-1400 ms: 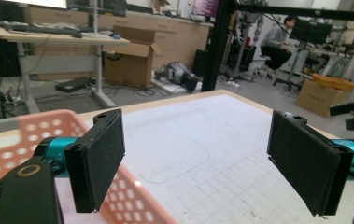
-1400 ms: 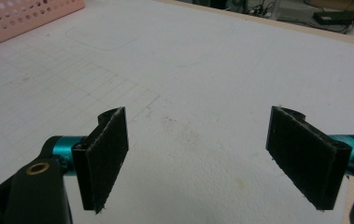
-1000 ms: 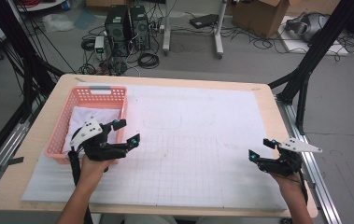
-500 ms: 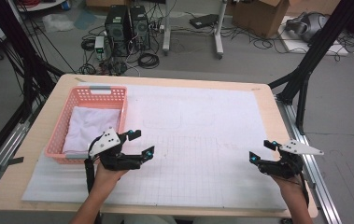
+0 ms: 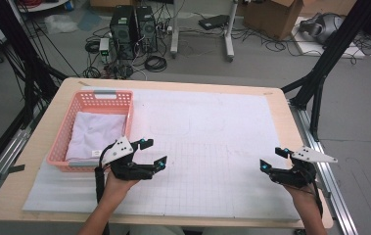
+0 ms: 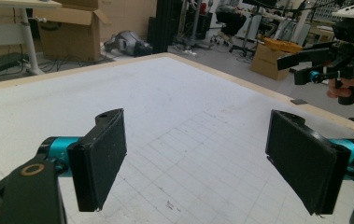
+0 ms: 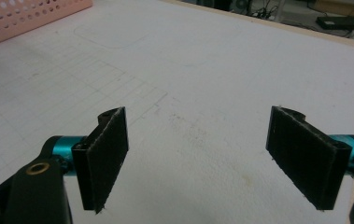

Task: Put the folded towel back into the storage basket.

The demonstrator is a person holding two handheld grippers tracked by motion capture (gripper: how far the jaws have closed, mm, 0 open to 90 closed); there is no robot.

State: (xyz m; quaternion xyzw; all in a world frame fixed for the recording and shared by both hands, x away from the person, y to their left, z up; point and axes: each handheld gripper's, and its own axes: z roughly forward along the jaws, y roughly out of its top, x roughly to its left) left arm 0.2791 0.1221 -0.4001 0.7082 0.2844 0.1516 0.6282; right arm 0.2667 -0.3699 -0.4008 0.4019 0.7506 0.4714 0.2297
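Over the gridded mat (image 5: 212,166), left claw (image 5: 152,152) wide open, empty, right claw (image 5: 272,159) likewise

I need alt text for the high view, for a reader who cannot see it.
A person's left gripper and right gripper, both open and empty, hover over a white gridded mat. A pink basket at left holds folded white cloth.

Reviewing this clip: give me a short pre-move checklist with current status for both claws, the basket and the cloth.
1. Left claw open, nothing between its jaws: ok.
2. Right claw open and empty: ok.
3. White cloth lies inside the pink basket: ok.
4. Left claw clear of the basket rim: cannot tell, it is close beside it.
5. White mat bare between the claws: ok.
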